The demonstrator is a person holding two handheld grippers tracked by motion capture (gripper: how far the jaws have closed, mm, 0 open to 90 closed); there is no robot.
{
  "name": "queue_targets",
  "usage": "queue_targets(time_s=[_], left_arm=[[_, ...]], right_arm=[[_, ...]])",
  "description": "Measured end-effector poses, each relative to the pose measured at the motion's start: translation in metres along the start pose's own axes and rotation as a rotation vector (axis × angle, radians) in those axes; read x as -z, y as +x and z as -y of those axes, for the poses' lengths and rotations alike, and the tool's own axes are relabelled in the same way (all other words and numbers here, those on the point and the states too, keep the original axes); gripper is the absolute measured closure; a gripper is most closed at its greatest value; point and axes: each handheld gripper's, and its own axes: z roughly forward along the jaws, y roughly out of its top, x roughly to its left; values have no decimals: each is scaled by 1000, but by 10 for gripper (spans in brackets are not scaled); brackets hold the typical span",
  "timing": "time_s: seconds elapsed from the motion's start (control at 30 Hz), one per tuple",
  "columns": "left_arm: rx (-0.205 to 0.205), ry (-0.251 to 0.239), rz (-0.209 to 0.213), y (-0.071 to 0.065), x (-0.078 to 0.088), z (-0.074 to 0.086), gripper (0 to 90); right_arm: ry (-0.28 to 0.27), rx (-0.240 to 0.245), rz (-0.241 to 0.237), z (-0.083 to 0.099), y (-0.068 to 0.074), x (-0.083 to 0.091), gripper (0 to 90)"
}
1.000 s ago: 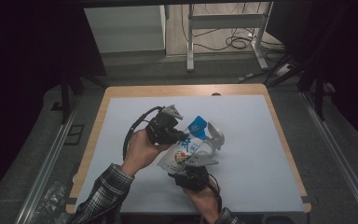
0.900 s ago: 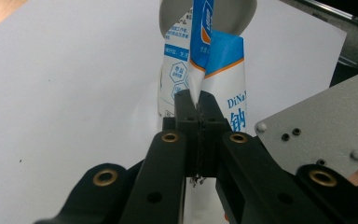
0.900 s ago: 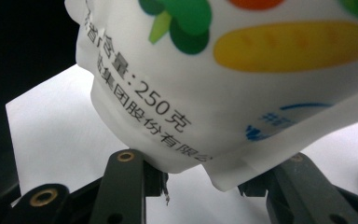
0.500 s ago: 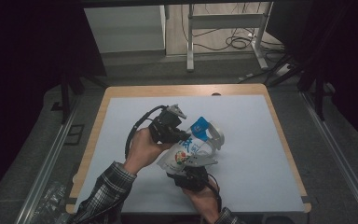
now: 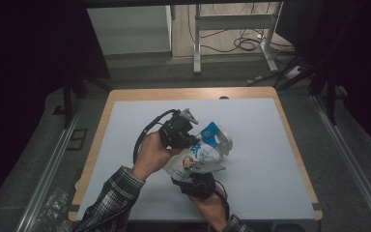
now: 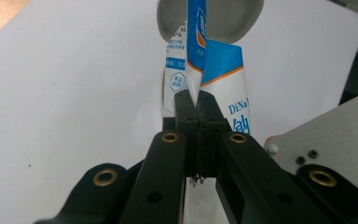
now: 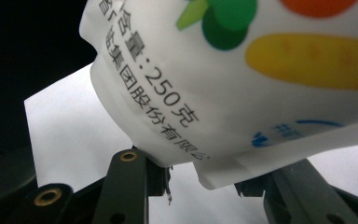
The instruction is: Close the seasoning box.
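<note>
Left tongs point(image 6: 198, 109) were pinching the blue top of a white printed plastic pouch point(image 5: 200, 153); right tongs point(image 7: 205, 179) clamped its base, apparently steadying it over the grey bowl point(image 5: 223, 140) beyond for pouring.

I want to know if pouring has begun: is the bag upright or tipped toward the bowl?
Tipped. The bag leans with its blue top over the grey bowl; the left gripper pinches that top. No contents visibly pouring.
</note>
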Motion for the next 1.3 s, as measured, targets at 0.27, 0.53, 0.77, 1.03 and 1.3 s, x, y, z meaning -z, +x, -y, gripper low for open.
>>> queue_targets(time_s=[0.27,0.53,0.77,1.03,1.3], left_arm=[[-21,12,-32,-4,-4,-2,900],[-42,28,-52,-5,-7,-4,900],[-46,31,-57,-7,-9,-7,900],[-50,31,-63,-9,-9,-9,900],[-52,37,-70,-9,-10,-10,900]], right_arm=[[-7,-10,-15,1,1,1,625],[-17,1,-24,0,1,3,625],[-22,-2,-31,0,1,4,625],[-28,-6,-37,-1,0,7,628],[-31,-7,-45,-2,1,8,636]])
